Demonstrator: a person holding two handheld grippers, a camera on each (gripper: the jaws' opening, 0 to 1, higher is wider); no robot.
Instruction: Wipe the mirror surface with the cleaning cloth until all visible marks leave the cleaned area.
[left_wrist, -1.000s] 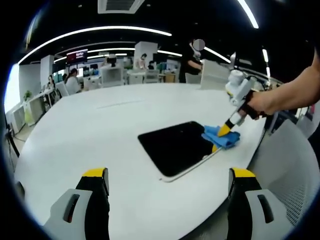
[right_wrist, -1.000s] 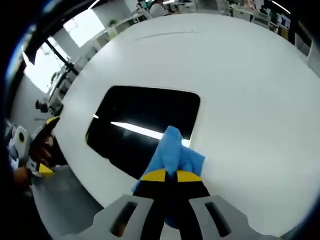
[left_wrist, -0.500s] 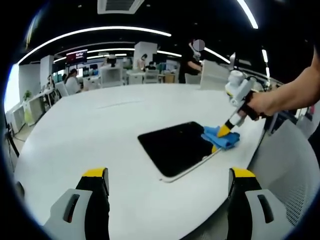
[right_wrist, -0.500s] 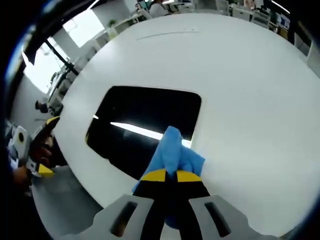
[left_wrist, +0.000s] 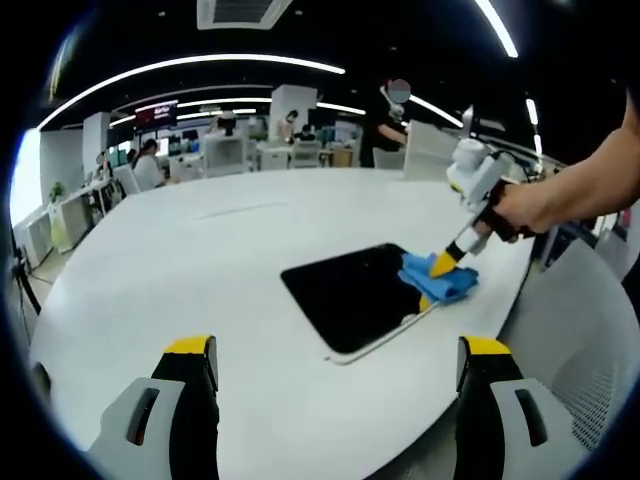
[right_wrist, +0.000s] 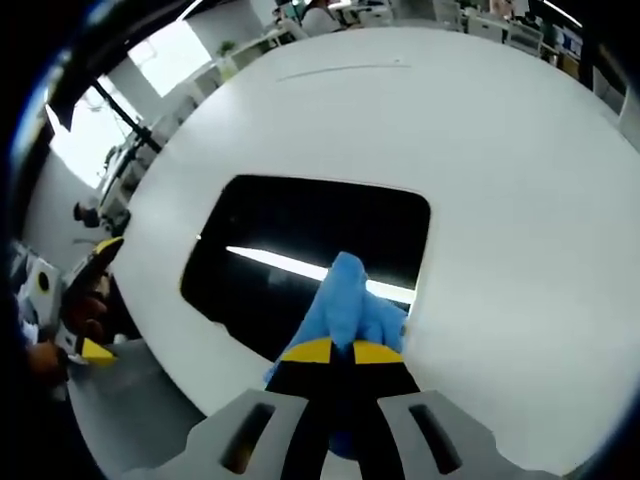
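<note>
The right claw (right_wrist: 338, 352), its yellow-tipped jaws pinched together on a bunched blue cleaning cloth (right_wrist: 352, 305), presses the cloth down at one corner of the mirror (right_wrist: 300, 235), where the cloth lies partly on the dark glass and partly on the white bench (right_wrist: 500, 170) just beside the mirror's edge. In the left gripper view the same claw (left_wrist: 441, 266) comes in from the right in a person's hand (left_wrist: 525, 205), with the cloth (left_wrist: 437, 280) at the mirror's (left_wrist: 355, 292) far right corner. The left claw (left_wrist: 330, 360) hangs well back from the work above the near bench (left_wrist: 200, 240), jaws spread wide and holding nothing.

The mirror lies flat near the bench's edge, reflecting a dark ceiling and one bright strip of light. At this size no smear or mark can be made out on the glass, so how much has been cleaned cannot be told. With the cloth only at one corner and most of the surface lying beyond it, the wiping looks to have plenty of glass left to cover. An open-plan office with desks and people (left_wrist: 147, 160) fills the background
</note>
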